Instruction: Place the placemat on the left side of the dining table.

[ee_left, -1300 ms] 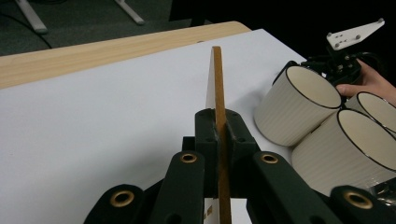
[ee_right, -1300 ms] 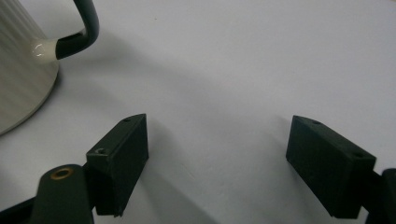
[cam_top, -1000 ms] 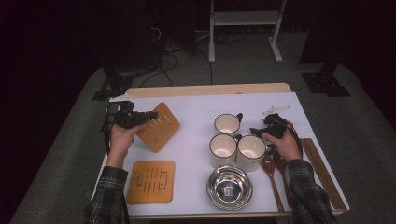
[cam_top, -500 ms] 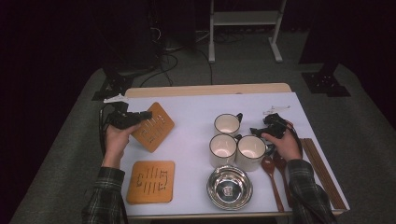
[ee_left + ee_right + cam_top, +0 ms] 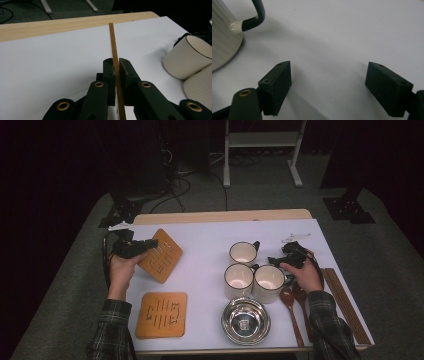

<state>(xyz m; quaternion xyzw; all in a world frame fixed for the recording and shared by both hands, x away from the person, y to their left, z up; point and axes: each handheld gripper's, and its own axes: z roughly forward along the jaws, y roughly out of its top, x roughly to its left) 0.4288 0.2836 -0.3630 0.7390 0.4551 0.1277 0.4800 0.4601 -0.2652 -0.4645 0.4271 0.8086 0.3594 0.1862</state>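
Observation:
A wooden slotted trivet (image 5: 162,257) is at the table's left, and my left gripper (image 5: 146,245) is shut on its near-left edge. In the left gripper view the trivet (image 5: 113,42) runs edge-on between the pads of the left gripper (image 5: 117,63). Those jaws have just been opening a little, with the board still between them. My right gripper (image 5: 274,261) stands open just behind the right-hand cream mug (image 5: 269,280). In the right gripper view nothing lies between the pads of the right gripper (image 5: 328,75), and a mug (image 5: 223,37) with a dark handle is at the upper left.
A second trivet (image 5: 161,314) lies flat at the front left. Two more cream mugs (image 5: 243,253) (image 5: 237,277) stand mid-table, with a steel bowl (image 5: 245,320) in front. Wooden spoons (image 5: 291,306) and chopsticks (image 5: 342,300) lie at the right edge.
My left hand and the trivet have shifted slightly left, towards the table's edge. The right hand has stayed still.

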